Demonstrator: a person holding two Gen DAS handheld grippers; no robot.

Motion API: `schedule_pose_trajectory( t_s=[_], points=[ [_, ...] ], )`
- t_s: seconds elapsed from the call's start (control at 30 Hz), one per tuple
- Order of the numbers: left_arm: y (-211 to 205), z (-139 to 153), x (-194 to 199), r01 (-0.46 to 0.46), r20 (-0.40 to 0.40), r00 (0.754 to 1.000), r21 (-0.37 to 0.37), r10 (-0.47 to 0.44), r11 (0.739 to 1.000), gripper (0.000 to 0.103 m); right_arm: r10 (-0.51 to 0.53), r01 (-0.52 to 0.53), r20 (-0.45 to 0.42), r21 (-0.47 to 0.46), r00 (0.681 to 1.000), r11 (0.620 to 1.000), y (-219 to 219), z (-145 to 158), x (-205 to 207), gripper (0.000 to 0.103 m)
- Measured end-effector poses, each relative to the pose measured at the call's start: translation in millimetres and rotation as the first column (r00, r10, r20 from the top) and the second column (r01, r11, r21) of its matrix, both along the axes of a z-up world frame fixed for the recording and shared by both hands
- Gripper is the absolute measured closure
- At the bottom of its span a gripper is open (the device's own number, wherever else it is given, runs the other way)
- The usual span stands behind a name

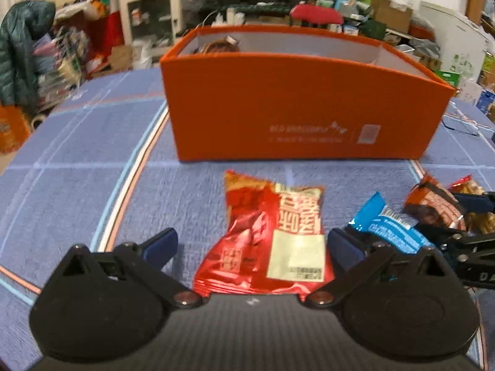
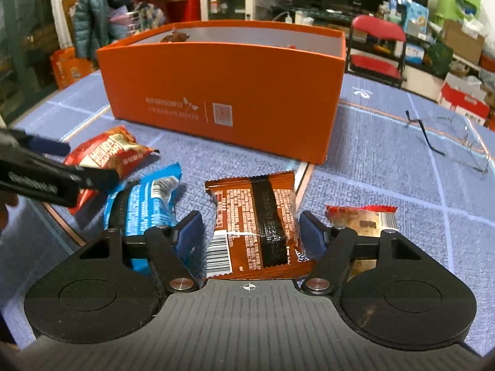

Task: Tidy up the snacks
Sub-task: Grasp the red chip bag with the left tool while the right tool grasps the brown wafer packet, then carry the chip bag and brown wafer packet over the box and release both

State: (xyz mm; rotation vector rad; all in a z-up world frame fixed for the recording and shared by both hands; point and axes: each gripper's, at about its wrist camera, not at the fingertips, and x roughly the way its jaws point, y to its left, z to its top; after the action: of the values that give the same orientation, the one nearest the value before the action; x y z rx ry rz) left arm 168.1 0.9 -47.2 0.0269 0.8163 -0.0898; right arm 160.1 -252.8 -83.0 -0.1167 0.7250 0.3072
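Left tongs (image 1: 252,244): spread, red pack (image 1: 266,238) lies between the fingers, not pinched.
Right tongs (image 2: 249,232): spread, brown pack (image 2: 256,225) between, centre-low of frame, no pinch seen.
Axis: both packs point long way toward box (image 1: 297,108), upper centre.
Nearer: each hand has own pack.
Surface: blue cloth (image 2: 386,167), flat.
Room: cluttered bkgd.

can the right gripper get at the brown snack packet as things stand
Probably yes: the right gripper is open with the brown snack packet lying flat between its fingers, nothing on top; the blue packet lies just outside.
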Motion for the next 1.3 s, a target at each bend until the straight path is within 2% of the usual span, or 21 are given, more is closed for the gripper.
schedule_pose_trajectory(
  t_s=[0.1, 0.2, 0.33, 0.4, 0.5, 0.73, 0.87, 1.0, 1.07, 1.17, 1.3],
  points=[
    [4.0, -3.7, 3.8, -0.017, -0.028, 0.999, -0.015, 0.016, 1.000, 0.001, -0.007, 0.007, -0.002, -0.002, 1.000, 1.000, 0.1, -0.2, 1.6, 0.043],
    [1.0, -6.8, 5.3, 0.006, -0.020, 1.000, 0.029, -0.006, 1.000, 0.001, -0.010, 0.010, -0.007, -0.008, 1.000, 1.000, 2.0, 0.1, 1.7, 0.043],
    [2.6, -6.6, 5.1, 0.024, -0.022, 0.999, 0.021, -0.024, 0.999, 0.002, -0.019, 0.019, -0.020, -0.016, 1.000, 1.000, 3.5, 2.0, 2.3, 0.045],
    [4.3, -5.7, 3.1, 0.025, -0.012, 1.000, 0.016, -0.025, 1.000, 0.007, -0.033, 0.033, -0.025, -0.019, 0.999, 0.999, 3.6, 5.1, 3.9, 0.064],
    [4.4, -3.0, 1.3, 0.042, 0.001, 0.999, 0.006, -0.042, 0.999, 0.021, -0.051, 0.050, -0.040, -0.007, 0.998, 0.999, 1.9, 7.7, 6.9, 0.064],
    [6.4, 2.3, -0.9, 0.070, -0.010, 0.997, -0.012, -0.070, 0.997, 0.035, -0.044, 0.043, -0.026, -0.029, 0.999, 0.999, 6.2, 9.6, 4.3, 0.065],
    [11.8, 4.9, -2.8, 0.078, -0.022, 0.997, -0.057, -0.079, 0.995, 0.036, -0.052, 0.052, -0.009, -0.032, 0.999, 0.998, 5.6, 12.9, 2.6, 0.065],
    [15.4, 7.2, -6.8, 0.079, -0.015, 0.997, -0.054, -0.080, 0.995, 0.036, -0.052, 0.052, 0.006, -0.043, 0.999, 0.998, 5.8, 13.8, 1.7, 0.065],
    [17.3, 10.8, -9.5, 0.078, -0.001, 0.997, -0.045, -0.078, 0.996, 0.036, -0.055, 0.056, 0.025, -0.047, 0.998, 0.997, 6.1, 17.0, 0.2, 0.065],
    [14.3, 16.2, -13.8, 0.080, 0.034, 0.996, 0.014, -0.081, 0.997, 0.036, -0.058, 0.059, 0.032, -0.040, 0.998, 0.997, 5.3, 20.1, 0.0, 0.065],
    [12.3, 18.9, -14.3, 0.070, 0.027, 0.997, 0.024, -0.071, 0.997, 0.036, -0.053, 0.054, 0.018, -0.055, 0.998, 0.997, 8.1, 16.2, 0.1, 0.065]
  ],
)
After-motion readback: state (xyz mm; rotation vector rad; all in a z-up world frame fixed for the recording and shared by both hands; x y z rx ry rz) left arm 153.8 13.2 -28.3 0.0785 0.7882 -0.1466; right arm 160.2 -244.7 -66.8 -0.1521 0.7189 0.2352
